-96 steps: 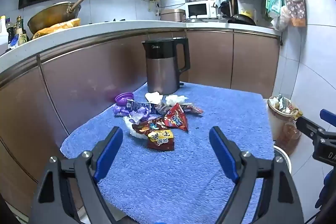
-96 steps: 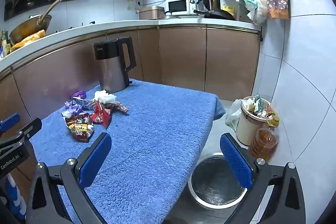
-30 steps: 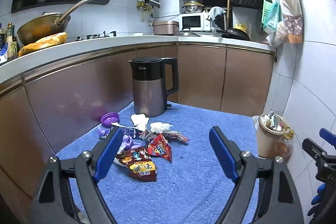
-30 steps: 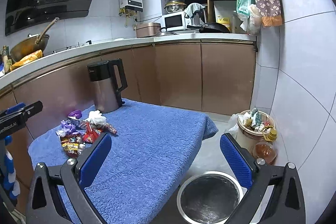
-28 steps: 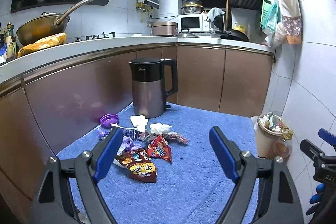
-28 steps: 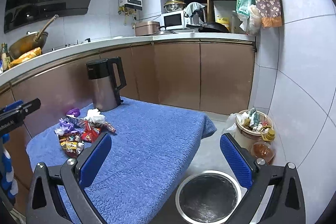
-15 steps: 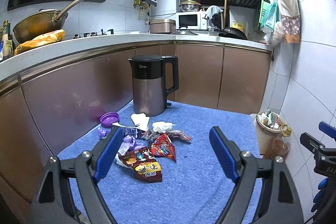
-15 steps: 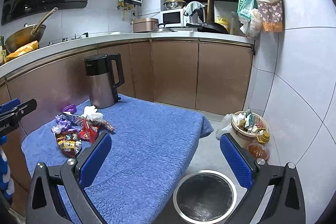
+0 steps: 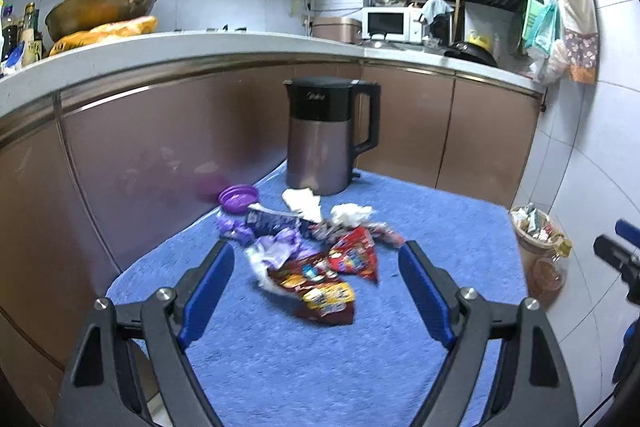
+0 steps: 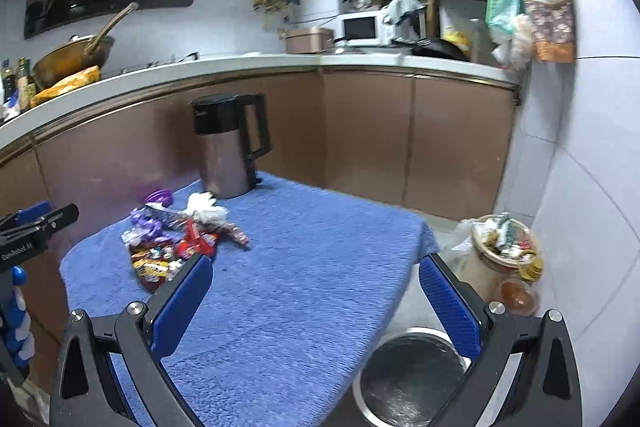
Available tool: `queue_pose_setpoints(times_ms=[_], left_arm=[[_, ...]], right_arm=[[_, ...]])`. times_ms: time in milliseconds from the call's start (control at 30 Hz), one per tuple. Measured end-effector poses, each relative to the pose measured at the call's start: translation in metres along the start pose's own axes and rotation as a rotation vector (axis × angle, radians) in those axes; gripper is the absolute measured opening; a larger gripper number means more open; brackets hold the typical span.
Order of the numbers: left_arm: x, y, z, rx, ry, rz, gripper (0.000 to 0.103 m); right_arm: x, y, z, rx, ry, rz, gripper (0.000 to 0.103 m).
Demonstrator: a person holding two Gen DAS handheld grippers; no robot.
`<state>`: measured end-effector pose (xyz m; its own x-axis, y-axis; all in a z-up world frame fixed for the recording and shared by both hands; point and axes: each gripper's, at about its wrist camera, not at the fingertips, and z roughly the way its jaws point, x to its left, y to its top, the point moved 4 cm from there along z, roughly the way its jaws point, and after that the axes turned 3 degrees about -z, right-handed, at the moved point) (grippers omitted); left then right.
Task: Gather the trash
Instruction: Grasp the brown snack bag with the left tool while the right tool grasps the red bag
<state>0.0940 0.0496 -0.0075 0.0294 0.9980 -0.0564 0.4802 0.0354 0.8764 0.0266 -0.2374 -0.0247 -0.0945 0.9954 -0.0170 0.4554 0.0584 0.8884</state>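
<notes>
Left gripper [image 9: 316,283]: jaws released, the two blue-padded fingers spread wide with nothing between them, held above the near part of the blue terry towel [image 9: 432,227] that covers the table. Right gripper [image 10: 316,301]: jaws likewise released and empty, held over the towel's near edge, with its right finger above the floor.

The task's thing, a loose pile of snack wrappers and crumpled paper [image 9: 320,259], lies on the towel in front of the tall brushed-steel electric kettle with black lid and handle [image 9: 324,139], which serves as landmark. Nearest the left gripper is a dark red and yellow snack packet [image 9: 320,293]; a red triangular packet [image 9: 356,259] lies just beyond it, toward the kettle. Purple and white foil wrappers [image 9: 276,247] lie left of these, and two crumpled white tissues [image 9: 304,201] lie closest to the kettle's base. A round purple plastic lid [image 9: 238,193] rests left of the kettle, beside the brown cabinet front [image 9: 160,147].

In the right wrist view the pile [image 10: 176,243] lies left of the right gripper's left finger, well apart from both pads. Right of the kettle, off the towel's far corner, a full waste basket [image 10: 502,247] stands on the floor; a round steel pedal bin with shut lid [image 10: 412,375] stands nearer, below the right gripper.
</notes>
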Motion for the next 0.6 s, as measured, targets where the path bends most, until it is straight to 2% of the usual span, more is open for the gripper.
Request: queue_pose_setpoints(times_ms=[200, 367, 433, 600], left_arm=[[0.010, -0.032, 0.027, 0.102, -0.071, 0.010, 0.083], [0.009, -0.052, 0.061, 0.198, -0.137, -0.016, 0.071], [0.004, -0.056, 0.077, 0.223, -0.163, -0.023, 0.070], [0.009, -0.058, 0.117, 0.290, -0.199, -0.129, 0.070]], right_arm=[[0.025, 0.000, 0.044, 0.089, 0.152, -0.038, 0.102], [0.059, 0.002, 0.092, 0.182, 0.321, -0.088, 0.082], [0.071, 0.003, 0.113, 0.218, 0.372, -0.098, 0.077], [0.098, 0.009, 0.170, 0.296, 0.475, -0.095, 0.069]])
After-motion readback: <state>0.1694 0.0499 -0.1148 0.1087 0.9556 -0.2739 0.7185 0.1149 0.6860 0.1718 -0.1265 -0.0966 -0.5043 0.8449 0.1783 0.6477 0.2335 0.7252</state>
